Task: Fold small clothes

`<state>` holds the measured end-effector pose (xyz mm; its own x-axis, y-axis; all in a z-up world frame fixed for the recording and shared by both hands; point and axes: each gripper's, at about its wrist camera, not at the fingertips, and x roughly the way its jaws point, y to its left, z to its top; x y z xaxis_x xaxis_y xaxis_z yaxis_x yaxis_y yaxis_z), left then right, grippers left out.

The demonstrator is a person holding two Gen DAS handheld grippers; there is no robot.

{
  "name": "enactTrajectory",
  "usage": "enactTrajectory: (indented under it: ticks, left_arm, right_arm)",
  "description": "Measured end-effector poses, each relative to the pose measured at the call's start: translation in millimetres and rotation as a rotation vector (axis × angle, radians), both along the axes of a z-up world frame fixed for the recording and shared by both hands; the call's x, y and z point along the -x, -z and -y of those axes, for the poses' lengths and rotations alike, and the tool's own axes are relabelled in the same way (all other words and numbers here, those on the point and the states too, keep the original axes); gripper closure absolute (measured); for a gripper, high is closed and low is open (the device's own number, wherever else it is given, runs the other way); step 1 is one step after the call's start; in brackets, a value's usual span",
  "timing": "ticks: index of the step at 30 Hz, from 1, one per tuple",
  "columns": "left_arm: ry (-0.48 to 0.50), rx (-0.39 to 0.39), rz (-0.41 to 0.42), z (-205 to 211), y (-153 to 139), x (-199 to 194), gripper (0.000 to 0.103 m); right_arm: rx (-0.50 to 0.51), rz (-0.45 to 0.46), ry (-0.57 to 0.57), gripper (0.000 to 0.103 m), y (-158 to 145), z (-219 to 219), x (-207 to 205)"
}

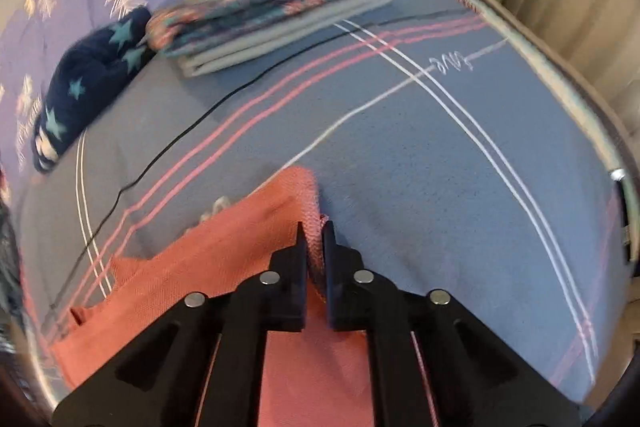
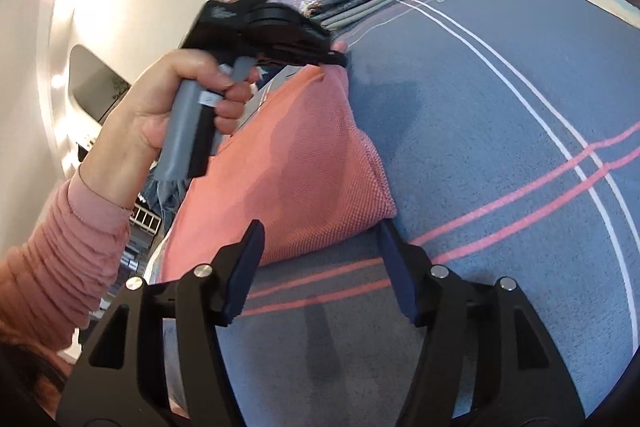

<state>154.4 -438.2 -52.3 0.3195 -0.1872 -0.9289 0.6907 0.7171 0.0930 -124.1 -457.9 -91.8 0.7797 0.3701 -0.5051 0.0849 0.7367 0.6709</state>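
Pinching a corner of the pink cloth (image 1: 248, 267) in the left gripper (image 1: 316, 231), jaws clamped on the fabric, likely to carry it over for a fold. Right gripper (image 2: 320, 267) spread wide, empty, just short of the cloth's near edge on the blanket (image 2: 500, 107). Folded stack (image 1: 280, 11) set well apart.

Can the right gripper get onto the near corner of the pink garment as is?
Probably yes: right gripper is open, and the pink garment corner lies just ahead between its fingers, nothing between.
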Motion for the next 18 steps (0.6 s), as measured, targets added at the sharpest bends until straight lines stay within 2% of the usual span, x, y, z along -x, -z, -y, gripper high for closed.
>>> enactTrajectory:
  ticks: [4,5,6,8,11,14,16,18]
  left_arm:
    - [-0.024,0.137,-0.046,-46.9,-20.2,-0.3,0.097]
    - [-0.021,0.159,-0.042,-57.8,-24.8,2.2,0.097]
    - [-0.021,0.177,-0.040,-65.0,-27.6,4.5,0.097]
    - [-0.023,0.214,-0.039,-76.5,-33.7,7.6,0.097]
    - [-0.020,0.258,-0.042,-88.0,-40.3,10.2,0.097]
    - [-0.009,0.253,-0.030,-83.0,-41.0,9.6,0.097]
    - [-0.001,0.244,-0.028,-84.7,-40.5,10.2,0.097]
    - [-0.003,0.242,-0.039,-87.0,-39.4,9.1,0.097]
  right_arm:
    - [-0.027,0.063,0.007,0.039,-5.5,29.3,8.0]
    - [-0.031,0.073,0.027,0.043,-8.5,41.5,7.6]
    - [-0.033,0.077,0.045,0.048,-10.4,49.4,6.1]
    - [-0.026,0.052,0.069,0.077,-12.5,61.4,-4.8]
    - [-0.020,-0.012,0.067,0.087,-5.0,61.2,-22.3]
    - [0.007,-0.058,0.027,0.087,5.8,49.1,-32.6]
    - [0.038,-0.052,-0.026,0.085,6.3,43.2,-39.5]
    - [0.060,-0.023,-0.089,0.057,0.5,37.6,-43.2]
